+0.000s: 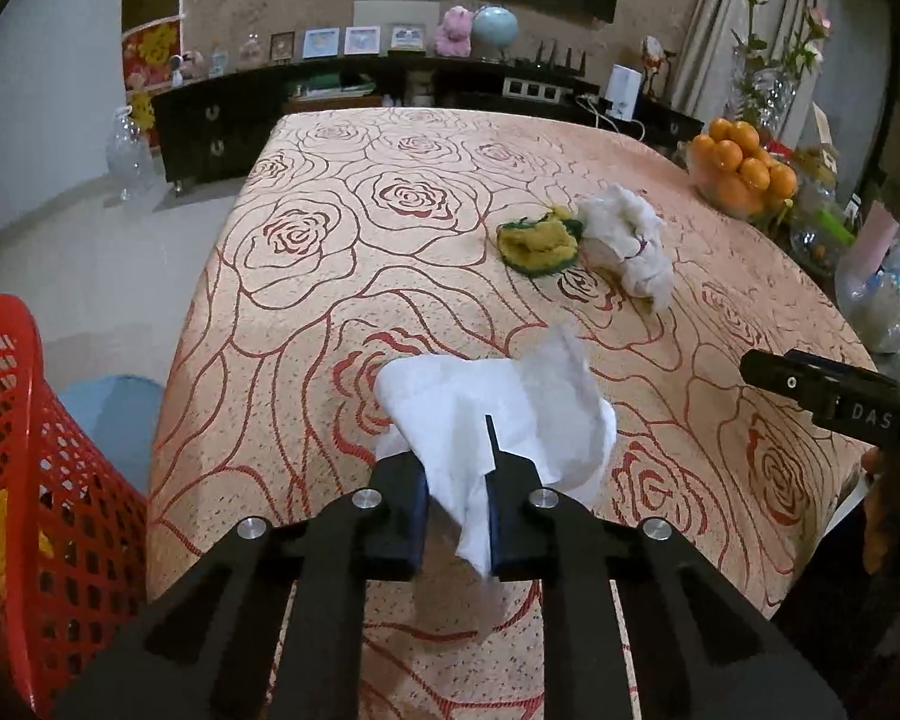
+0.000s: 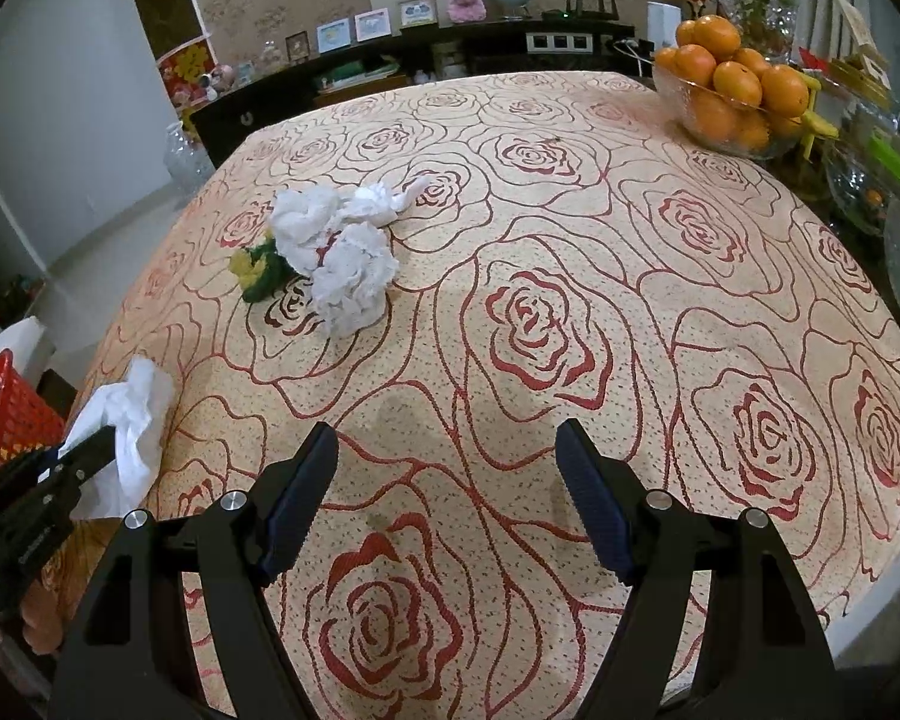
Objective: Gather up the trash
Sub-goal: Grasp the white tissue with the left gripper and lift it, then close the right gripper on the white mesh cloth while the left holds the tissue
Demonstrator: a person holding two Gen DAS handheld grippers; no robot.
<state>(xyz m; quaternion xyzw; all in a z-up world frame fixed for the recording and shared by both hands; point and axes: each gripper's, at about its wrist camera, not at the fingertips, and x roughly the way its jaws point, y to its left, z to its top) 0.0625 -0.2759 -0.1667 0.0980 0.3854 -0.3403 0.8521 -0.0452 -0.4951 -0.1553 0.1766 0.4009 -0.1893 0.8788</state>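
Note:
My left gripper (image 1: 457, 471) is shut on a white tissue (image 1: 510, 402), which hangs crumpled between its pads just above the near left part of the rose-patterned tablecloth (image 1: 390, 192). In the right wrist view the same tissue (image 2: 135, 414) sits at the far left in the left gripper (image 2: 90, 450). Farther back lie a crumpled white tissue wad (image 1: 624, 240) (image 2: 342, 258) and a yellow-green wrapper (image 1: 537, 243) (image 2: 258, 273), touching each other. My right gripper (image 2: 447, 441) hovers open over bare cloth with nothing between its fingers; its tip (image 1: 756, 367) shows at the right edge.
A red mesh basket (image 1: 24, 456) (image 2: 0, 414) stands off the table's left edge. A glass bowl of oranges (image 1: 741, 174) (image 2: 726, 90) sits at the far right corner, with glassware and bags (image 1: 882, 300) beside it. A dark sideboard (image 1: 222, 120) lines the back wall.

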